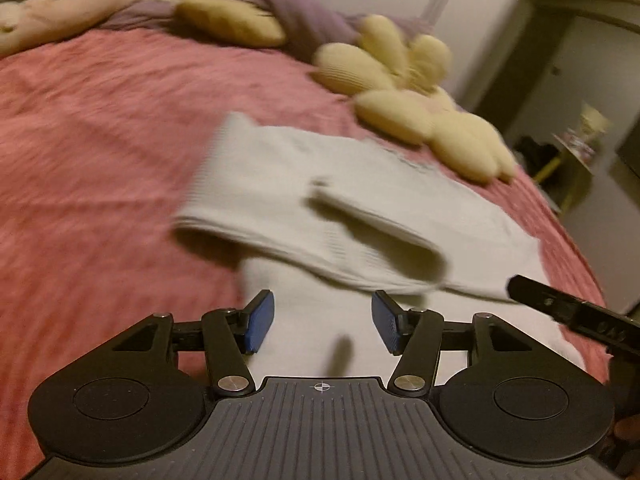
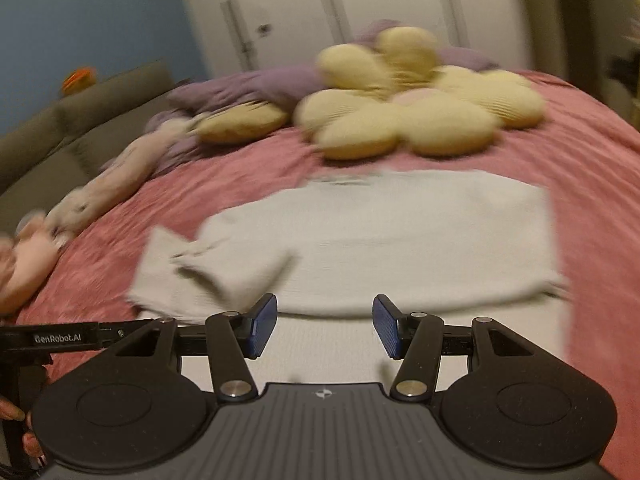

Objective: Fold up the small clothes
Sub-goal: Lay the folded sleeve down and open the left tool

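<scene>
A white garment (image 2: 380,240) lies spread in the middle of the pink bed cover (image 1: 100,140), one sleeve (image 1: 360,232) folded over it. Left gripper (image 1: 323,326) and right gripper (image 2: 325,326) hover above its near edge, jaws apart, holding nothing.

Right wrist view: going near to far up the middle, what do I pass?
Right gripper → white garment on the pink bedspread → yellow flower cushion → purple blanket → white doors.

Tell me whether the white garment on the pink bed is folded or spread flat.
Partly folded: the white garment has a sleeve flipped over its body, while the rest lies flat on the pink bedspread.
</scene>
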